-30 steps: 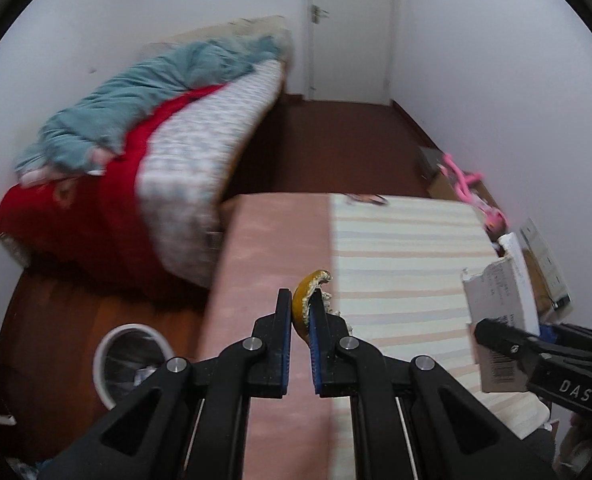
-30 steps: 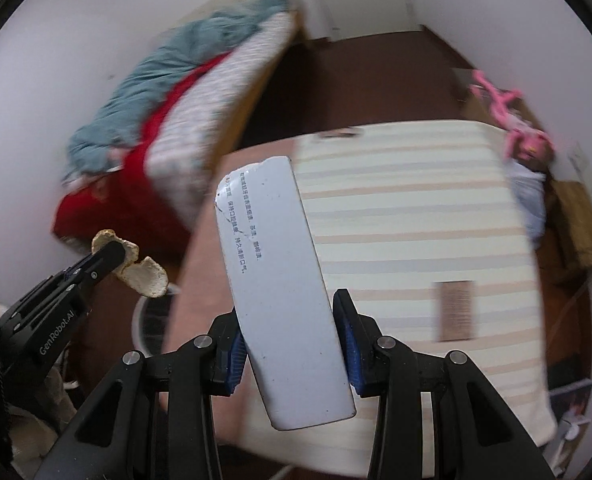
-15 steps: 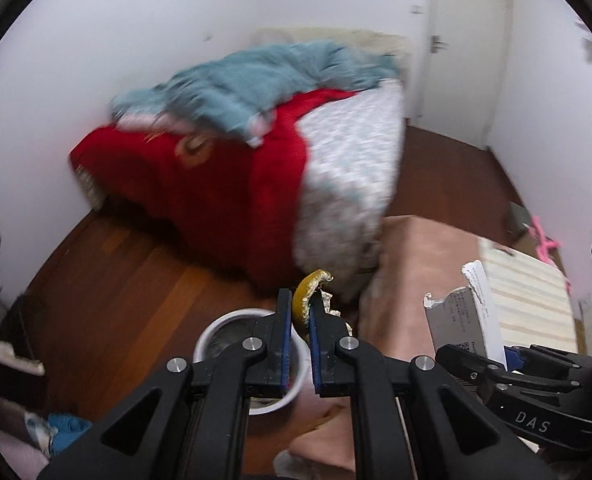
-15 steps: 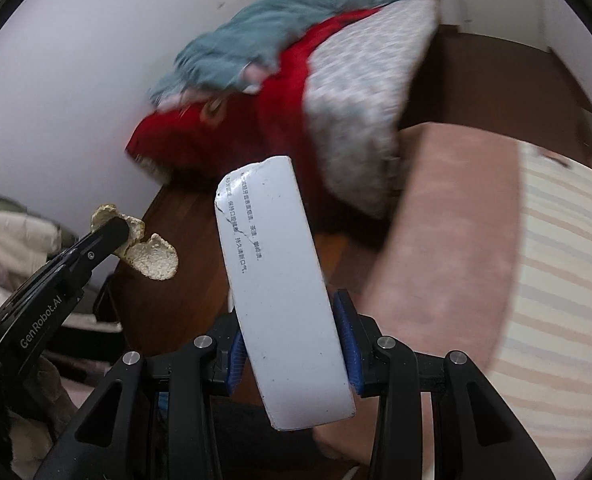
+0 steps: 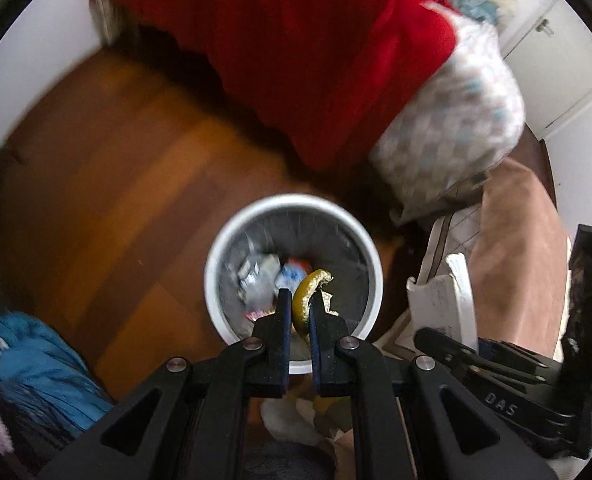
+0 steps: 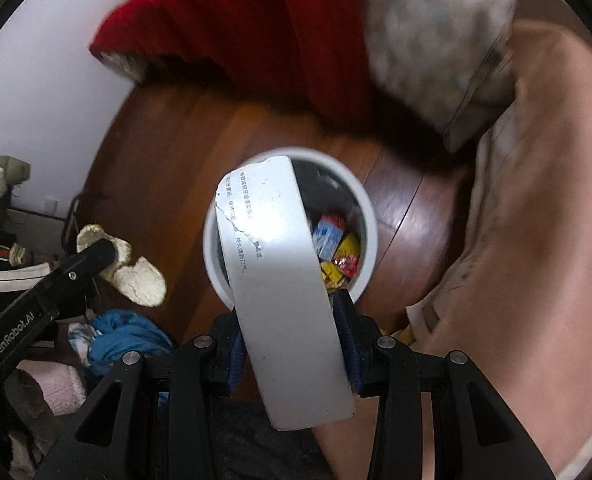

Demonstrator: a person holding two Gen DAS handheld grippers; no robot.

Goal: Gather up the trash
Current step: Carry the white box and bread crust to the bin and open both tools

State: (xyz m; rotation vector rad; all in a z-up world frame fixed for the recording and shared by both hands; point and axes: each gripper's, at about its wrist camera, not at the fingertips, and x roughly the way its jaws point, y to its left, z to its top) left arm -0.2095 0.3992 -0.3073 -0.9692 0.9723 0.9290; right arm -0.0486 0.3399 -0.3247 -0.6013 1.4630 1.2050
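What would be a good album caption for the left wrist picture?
Left gripper pinching a fruit peel above a white trash bin on the wooden floor.

Black tongs [image 5: 297,312], blue pads [image 6: 235,350], silver screws, white "GenRobot.AI", "DAS" lettering.

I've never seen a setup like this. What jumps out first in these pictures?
Probably the round white trash bin on the wooden floor, already holding colourful wrappers. Two black grippers hang over it: the left gripper pinches a yellow fruit peel, and the right gripper clamps a flat white box. Behind them, a bright red blanket spills off the bed.
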